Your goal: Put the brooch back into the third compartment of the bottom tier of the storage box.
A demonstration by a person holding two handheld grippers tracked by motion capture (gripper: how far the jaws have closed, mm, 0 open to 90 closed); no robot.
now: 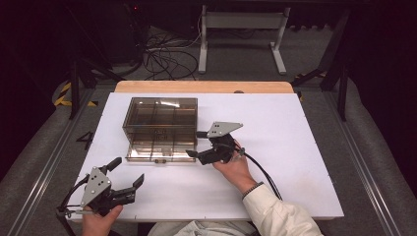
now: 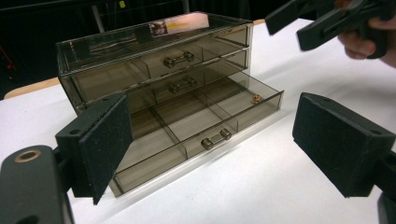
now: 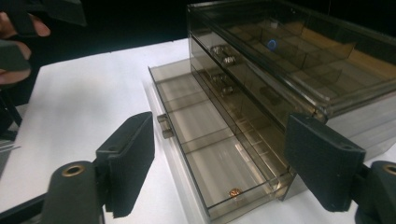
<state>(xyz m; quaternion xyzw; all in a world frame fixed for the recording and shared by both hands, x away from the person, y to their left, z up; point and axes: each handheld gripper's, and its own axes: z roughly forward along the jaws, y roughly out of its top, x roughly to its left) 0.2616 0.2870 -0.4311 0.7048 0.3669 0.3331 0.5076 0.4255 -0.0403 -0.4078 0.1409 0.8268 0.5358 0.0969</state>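
Right gripper [image 1: 196,143] jaws wide, empty, beside open bottom drawer [image 3: 205,140]; small brass nut [image 3: 233,192] inside; drawer light, rigid, slick acrylic; take by knob [image 2: 215,138]; left gripper [image 1: 129,172] wide

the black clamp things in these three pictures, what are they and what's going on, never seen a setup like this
They are hand-held grippers: a person holds one in each hand. The overhead picture looks down on a white table, with the left gripper near the front edge and the right gripper beside a smoky clear drawer box. The other two pictures come from cameras riding on each gripper, looking out between its two black fingers. The box has three drawers; the bottom drawer is pulled out, and a small brass-coloured piece lies in its end compartment. Both grippers are open and hold nothing.
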